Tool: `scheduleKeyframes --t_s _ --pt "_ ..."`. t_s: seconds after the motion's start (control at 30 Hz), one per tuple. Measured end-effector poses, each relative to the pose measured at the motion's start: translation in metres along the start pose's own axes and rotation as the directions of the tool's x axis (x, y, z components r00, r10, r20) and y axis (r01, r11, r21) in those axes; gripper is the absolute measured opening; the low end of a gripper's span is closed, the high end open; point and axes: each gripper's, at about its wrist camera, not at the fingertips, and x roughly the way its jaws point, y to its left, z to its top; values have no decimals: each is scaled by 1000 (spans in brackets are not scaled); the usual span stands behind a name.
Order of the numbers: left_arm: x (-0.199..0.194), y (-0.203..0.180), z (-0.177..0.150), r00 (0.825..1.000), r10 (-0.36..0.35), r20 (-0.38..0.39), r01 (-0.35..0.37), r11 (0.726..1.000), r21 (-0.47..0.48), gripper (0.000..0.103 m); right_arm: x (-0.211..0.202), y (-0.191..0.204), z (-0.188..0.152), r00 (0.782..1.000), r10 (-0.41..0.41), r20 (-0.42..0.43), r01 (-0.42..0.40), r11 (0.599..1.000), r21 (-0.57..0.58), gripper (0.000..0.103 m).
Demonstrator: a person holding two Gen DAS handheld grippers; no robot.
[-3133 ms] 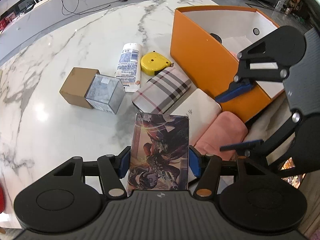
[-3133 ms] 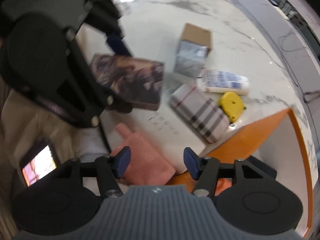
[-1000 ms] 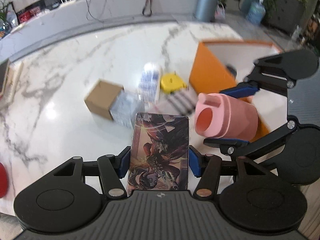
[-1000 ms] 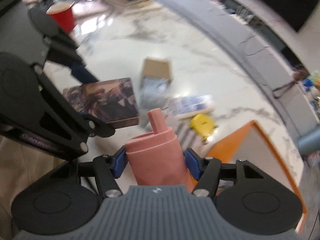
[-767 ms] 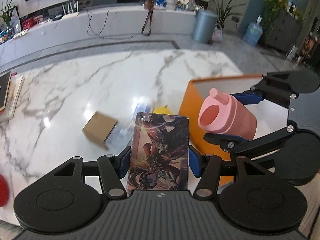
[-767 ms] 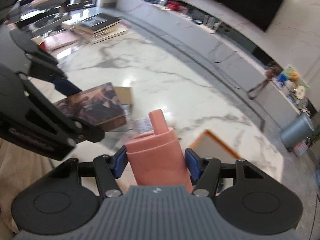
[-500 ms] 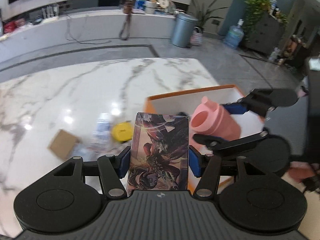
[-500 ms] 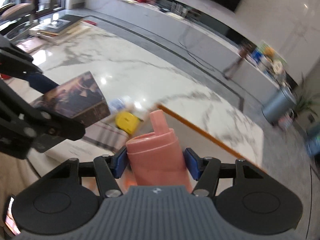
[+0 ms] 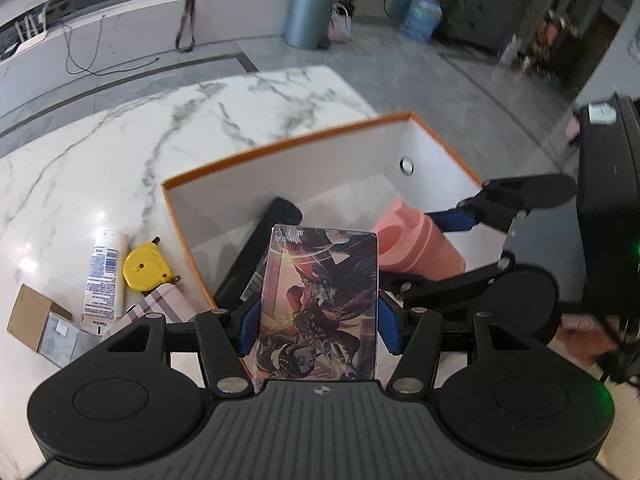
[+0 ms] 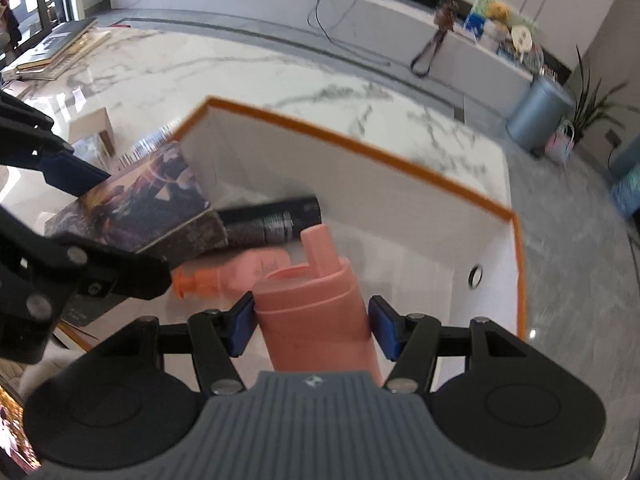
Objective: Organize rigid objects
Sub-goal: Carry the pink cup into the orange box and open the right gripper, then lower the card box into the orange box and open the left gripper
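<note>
Bench point(image 9: 100, 152): carries carton point(image 9: 30, 316), tube point(image 9: 102, 276), tape measure point(image 9: 142, 268), plaid case point(image 9: 160, 308), left of box.
Left gripper point(image 9: 318, 320): fingers clenched on card pack point(image 9: 320, 308), over orange box point(image 9: 280, 148).
Box interior: black can point(image 10: 272, 222), pink bottle point(image 10: 244, 268).
Right gripper point(image 10: 312, 326): fingers clenched on pink cup point(image 10: 316, 312), above box.

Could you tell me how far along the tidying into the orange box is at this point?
Done: a black can and a pink pump bottle already lie inside the orange box.
In hand: the left tongs grip an illustrated box and the right tongs a pink bottle, both above the box.
Left on the marble table: white tube, yellow tape measure, plaid case, cardboard box.
</note>
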Motion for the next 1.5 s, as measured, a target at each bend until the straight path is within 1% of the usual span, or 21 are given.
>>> scheduleKeyframes --t_s 0.07,0.17,0.4,0.53,0.63,0.77,0.93,1.13,1.27,1.5 --pt "9 -3 -1 1000 6 -16 -5 1000 27 67 9 -5 -5 1000 16 -22 -15 999 28 60" --pt "18 -5 -3 999 15 -38 -13 999 38 67 22 -9 -10 997 49 -53 -46 997 57 59" --pt "32 -11 -11 996 40 -74 -33 995 95 67 41 -7 -16 992 88 -95 -82 994 67 57" --pt "36 -9 -15 994 59 -92 -49 993 106 67 45 -5 -17 988 110 -108 -104 993 62 57" --pt "38 -9 -17 994 58 -91 -48 994 103 67 47 -3 -18 988 106 -112 -101 993 55 57" --pt "38 -9 -18 994 64 -88 -55 993 101 67 48 -6 -19 987 123 -106 -115 991 73 57" --pt "37 -10 -18 994 67 -85 -58 993 104 67 45 -3 -20 992 91 -87 -86 995 58 58" --pt "36 -10 -19 994 68 -83 -60 993 98 67 45 -4 -20 992 93 -84 -87 994 66 59" --pt "35 -10 -19 994 70 -81 -62 993 98 68 41 -3 -21 997 53 -64 -49 997 65 66" --pt "26 -8 -18 997 63 -51 -58 995 85 68 39 -4 -22 999 30 -46 -26 996 82 66"
